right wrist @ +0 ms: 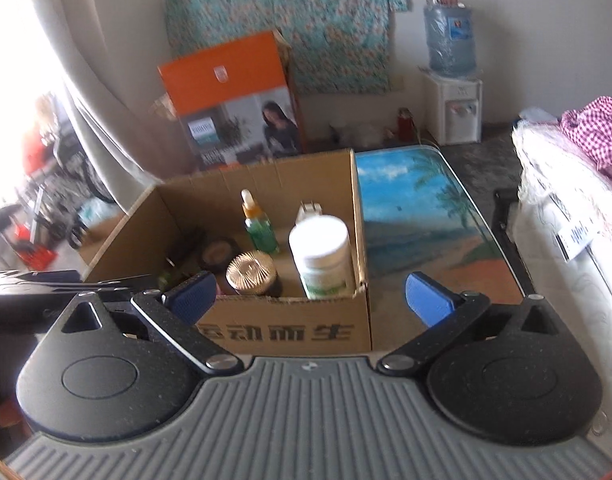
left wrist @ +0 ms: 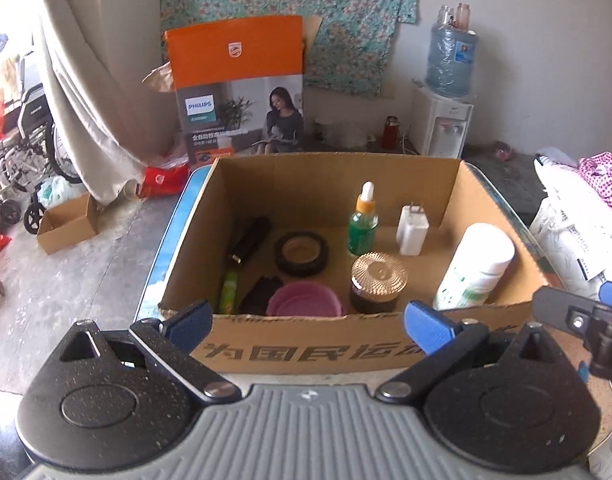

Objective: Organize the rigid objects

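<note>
We are holding both claws spread apart and gripping nothing: the left claw (left wrist: 308,320) is facing the box's (left wrist: 306,350) near wall, the right claw (right wrist: 306,298) its near right corner. Ahead of our left fingers, inside, are standing a white bottle (left wrist: 476,266), dropper bottle (left wrist: 363,222), charger (left wrist: 413,230) and jar (left wrist: 378,286).

You see a brown corrugated cardboard box (left wrist: 338,184), matt and rough at its torn front edge. In it stand a smooth white plastic bottle (left wrist: 476,266) and a ribbed, shiny gold-lidded jar (left wrist: 379,286). The picture-printed desk (right wrist: 418,208) looks glossy, glass-smooth.
</note>
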Demonstrator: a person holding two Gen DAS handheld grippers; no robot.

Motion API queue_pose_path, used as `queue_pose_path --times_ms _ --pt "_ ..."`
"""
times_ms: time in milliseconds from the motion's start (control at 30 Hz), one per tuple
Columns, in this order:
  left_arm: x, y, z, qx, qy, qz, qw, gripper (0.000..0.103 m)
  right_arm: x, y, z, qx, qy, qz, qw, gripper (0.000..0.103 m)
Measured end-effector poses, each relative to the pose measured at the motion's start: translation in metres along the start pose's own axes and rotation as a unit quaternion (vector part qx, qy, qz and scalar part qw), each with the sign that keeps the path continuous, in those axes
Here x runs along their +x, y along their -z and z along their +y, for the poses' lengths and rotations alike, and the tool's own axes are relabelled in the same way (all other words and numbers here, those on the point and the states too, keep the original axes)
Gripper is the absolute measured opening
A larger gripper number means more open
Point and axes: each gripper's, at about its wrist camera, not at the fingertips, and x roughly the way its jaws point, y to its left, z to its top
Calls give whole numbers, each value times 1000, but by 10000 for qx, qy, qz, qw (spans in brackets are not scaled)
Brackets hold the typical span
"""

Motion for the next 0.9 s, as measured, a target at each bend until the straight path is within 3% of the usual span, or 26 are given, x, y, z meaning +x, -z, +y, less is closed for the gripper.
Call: queue_pose_path --times_ms 233,533,900 --pt "4 3 11 -67 -230 57 9997 103 29 -1 21 -224 191 244 9993 102" --pt "18 2 20 -118 -191 271 9994 103 51 -4 34 -341 260 418 9982 102" --pt "23 2 15 12 -235 265 9994 103 62 -2 34 -351 408 541 9971 102"
